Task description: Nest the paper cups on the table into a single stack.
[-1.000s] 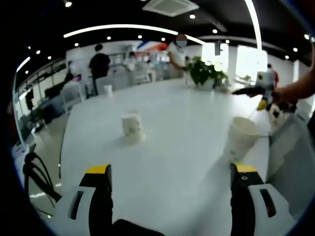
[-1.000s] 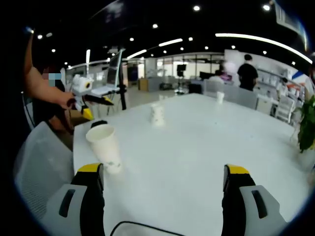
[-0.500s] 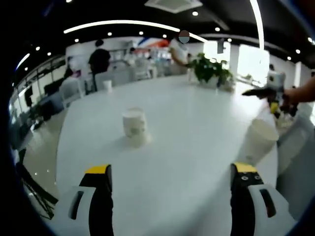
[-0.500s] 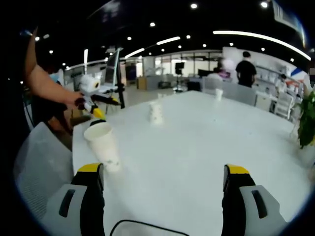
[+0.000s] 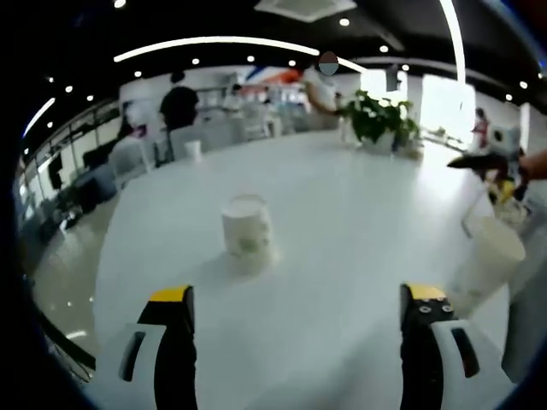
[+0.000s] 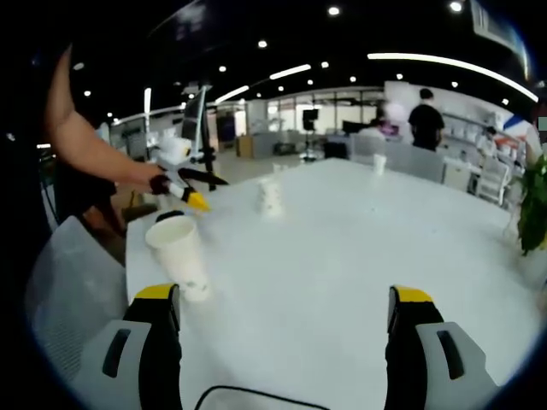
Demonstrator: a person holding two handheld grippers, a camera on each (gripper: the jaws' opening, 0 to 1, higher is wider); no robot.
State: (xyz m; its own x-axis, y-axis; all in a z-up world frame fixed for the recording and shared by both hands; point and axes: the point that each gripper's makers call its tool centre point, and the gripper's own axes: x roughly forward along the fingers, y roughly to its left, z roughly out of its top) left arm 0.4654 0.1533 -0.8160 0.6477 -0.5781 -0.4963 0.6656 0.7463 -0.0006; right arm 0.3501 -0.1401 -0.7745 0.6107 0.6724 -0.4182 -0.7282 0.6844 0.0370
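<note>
1. Opening phase, by the look of it; the cups stand apart on the white table point(image 5: 342, 213) and nothing is nested yet
2. Left gripper point(image 5: 295, 299) hangs above the tabletop with its jaws spread wide and nothing between them; straight ahead of it stands the middle cup point(image 5: 247, 226), upright and alone
3. Right gripper point(image 6: 278, 299) is likewise released and empty, yellow tips far apart; the near cup point(image 6: 178, 252) stands upright just beyond its left jaw, close to the table's edge
4. That near cup also shows at the right of the left gripper view, leaning with the lens; the middle cup appears small and blurred further up the table in the right gripper view
5. A far cup point(image 6: 379, 164) sits well away towards the chairs
6. Best guess at the step: approach and first pick; the next move calls for bringing either set of jaws around a cup wall, closing gently so the paper does not crush, then lifting it over another cup's mouth
</note>
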